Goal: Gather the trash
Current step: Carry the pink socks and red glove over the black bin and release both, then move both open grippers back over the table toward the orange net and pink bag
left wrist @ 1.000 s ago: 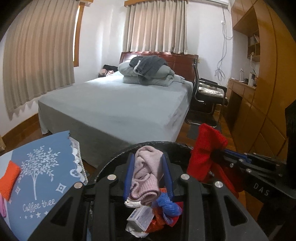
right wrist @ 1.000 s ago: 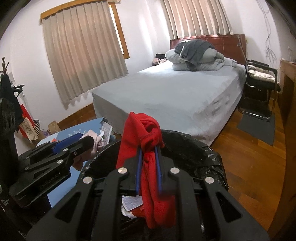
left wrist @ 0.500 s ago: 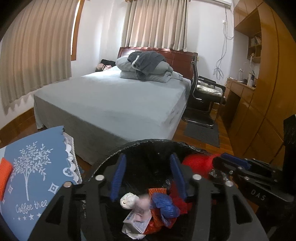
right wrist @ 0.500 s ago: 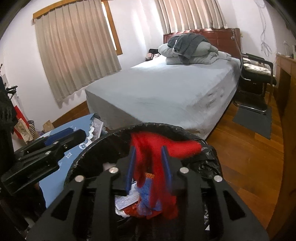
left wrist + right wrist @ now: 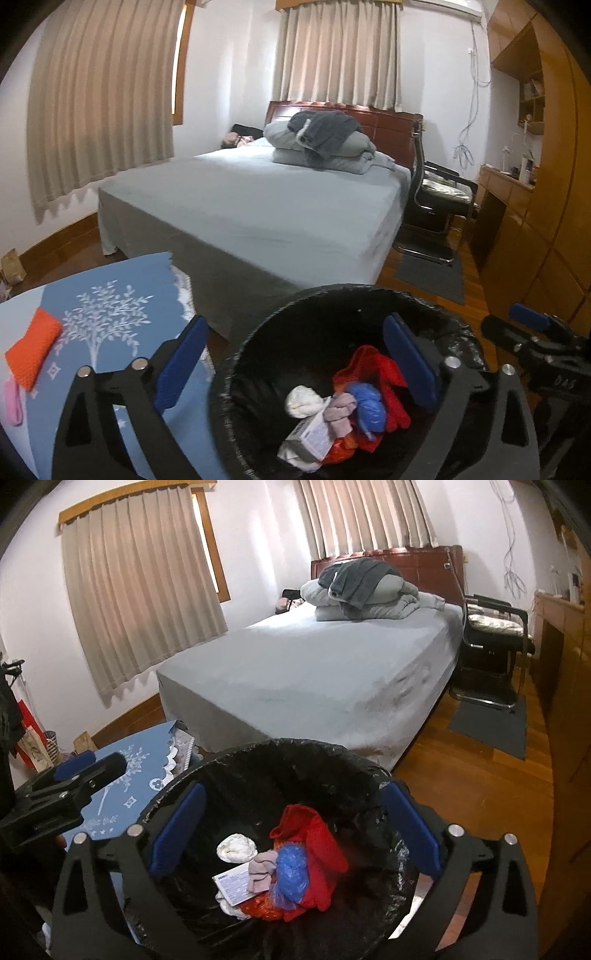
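A black-bagged trash bin (image 5: 332, 291) (image 5: 277, 746) stands right below both grippers. In it lie a red cloth (image 5: 314, 849) (image 5: 384, 380), a pink sock (image 5: 262, 871) (image 5: 341, 410), a blue bag (image 5: 291, 871), a white wad (image 5: 236, 847) and a small box (image 5: 236, 884). My left gripper (image 5: 295, 360) is opening wide with nothing between its jaws; one finger hangs over the table, the other over the bin. My right gripper (image 5: 295, 827) is also opening, empty, and straddles the bin's mouth.
Left of the bin, a table with a blue tree-print cloth (image 5: 110, 295) carries an orange knit piece (image 5: 33, 347) and a pink item (image 5: 13, 402). A grey bed (image 5: 314, 672) lies beyond. A black chair (image 5: 491, 635) and wooden cabinets (image 5: 546, 221) stand to the right.
Both grippers went from shut to wide open. The pink sock fell from the left one and the red cloth from the right one into the bin. The left gripper shifted left.
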`<state>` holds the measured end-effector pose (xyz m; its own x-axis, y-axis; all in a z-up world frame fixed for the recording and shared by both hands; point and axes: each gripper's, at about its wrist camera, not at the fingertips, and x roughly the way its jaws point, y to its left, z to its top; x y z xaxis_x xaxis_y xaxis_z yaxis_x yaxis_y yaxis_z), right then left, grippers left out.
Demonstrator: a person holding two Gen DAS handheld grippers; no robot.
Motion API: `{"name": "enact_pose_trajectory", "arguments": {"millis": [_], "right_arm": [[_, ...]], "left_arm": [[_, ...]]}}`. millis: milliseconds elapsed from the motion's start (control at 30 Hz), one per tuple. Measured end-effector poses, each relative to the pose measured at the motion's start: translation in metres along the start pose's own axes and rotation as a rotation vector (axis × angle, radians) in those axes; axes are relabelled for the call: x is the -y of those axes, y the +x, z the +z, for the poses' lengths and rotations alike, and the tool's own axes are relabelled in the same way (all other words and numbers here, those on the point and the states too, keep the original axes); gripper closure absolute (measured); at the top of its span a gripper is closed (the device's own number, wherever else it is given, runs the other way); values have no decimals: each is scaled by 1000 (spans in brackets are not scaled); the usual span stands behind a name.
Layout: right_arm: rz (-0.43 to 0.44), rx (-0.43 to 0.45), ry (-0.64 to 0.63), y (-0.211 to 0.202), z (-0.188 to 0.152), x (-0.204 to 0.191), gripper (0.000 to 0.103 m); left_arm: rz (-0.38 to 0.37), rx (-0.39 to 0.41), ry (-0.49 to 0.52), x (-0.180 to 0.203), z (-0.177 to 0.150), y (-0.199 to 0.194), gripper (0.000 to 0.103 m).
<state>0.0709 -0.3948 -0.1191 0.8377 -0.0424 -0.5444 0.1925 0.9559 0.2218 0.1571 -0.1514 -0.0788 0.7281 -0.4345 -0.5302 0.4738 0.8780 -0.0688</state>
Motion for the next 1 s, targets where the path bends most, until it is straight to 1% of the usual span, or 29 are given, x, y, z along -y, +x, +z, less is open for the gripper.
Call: {"name": "enact_pose_trajectory", "arguments": {"millis": [33, 367, 600, 833, 1000], "right_arm": [[2, 1, 2, -2, 1, -1, 7], [37, 16, -22, -15, 5, -22, 6], [71, 6, -51, -13, 4, -51, 6], [121, -12, -100, 1, 4, -95, 6], [175, -31, -139, 21, 2, -137, 6]], "left_arm": [[8, 2, -1, -3, -1, -4, 6], [50, 21, -16, -20, -4, -32, 6], [84, 53, -29, -36, -8, -52, 6], [154, 69, -68, -72, -16, -69, 6], [244, 72, -101, -114, -28, -80, 6]]}}
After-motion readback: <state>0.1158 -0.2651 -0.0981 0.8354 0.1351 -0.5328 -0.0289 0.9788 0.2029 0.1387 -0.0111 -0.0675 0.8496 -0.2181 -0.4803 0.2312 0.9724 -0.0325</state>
